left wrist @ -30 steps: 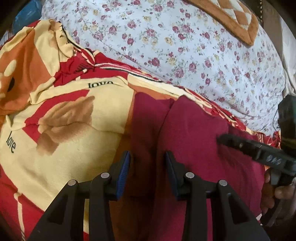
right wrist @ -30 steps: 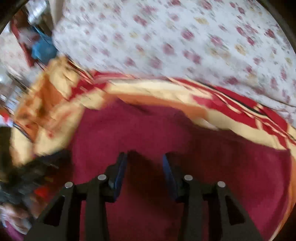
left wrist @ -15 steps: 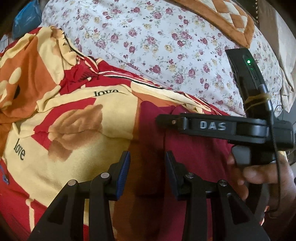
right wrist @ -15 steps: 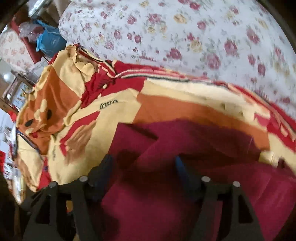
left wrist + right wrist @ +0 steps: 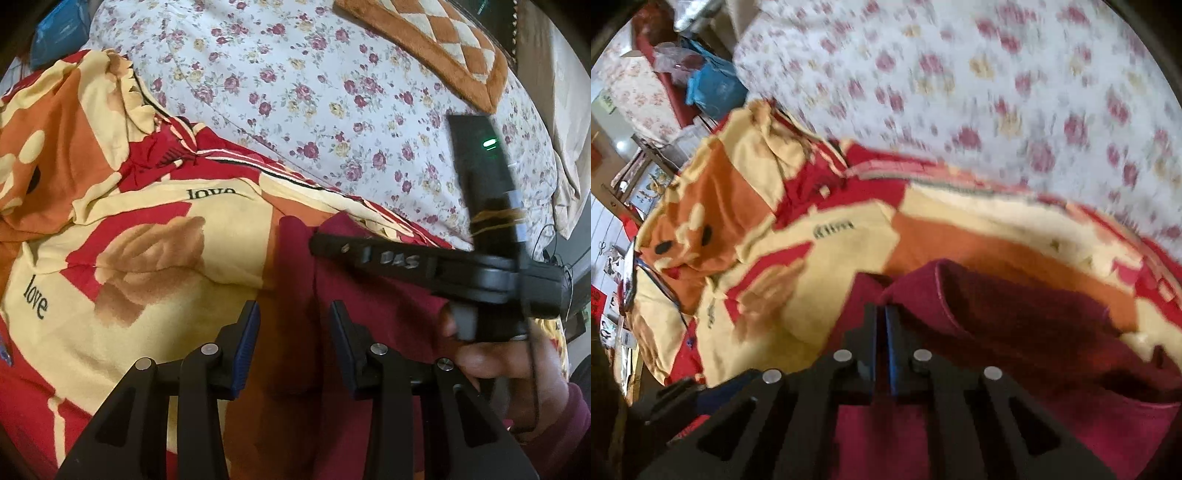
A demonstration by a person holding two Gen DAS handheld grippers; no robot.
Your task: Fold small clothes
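1. The dark red cloth (image 5: 369, 295) looks soft and thick. It lies on a blanket (image 5: 147, 258) with red, orange and cream patches and the word "love".
2. Behind it is a white quilt (image 5: 314, 92) with little flowers.
3. The left gripper (image 5: 294, 332) hovers low over the cloth edge, its jaws spread apart with nothing in them.
4. The right gripper (image 5: 885, 332) has its jaws pressed together, seemingly pinching a raised fold of the cloth, though the picture is blurry.
5. The person's right hand (image 5: 498, 354) holds it level.
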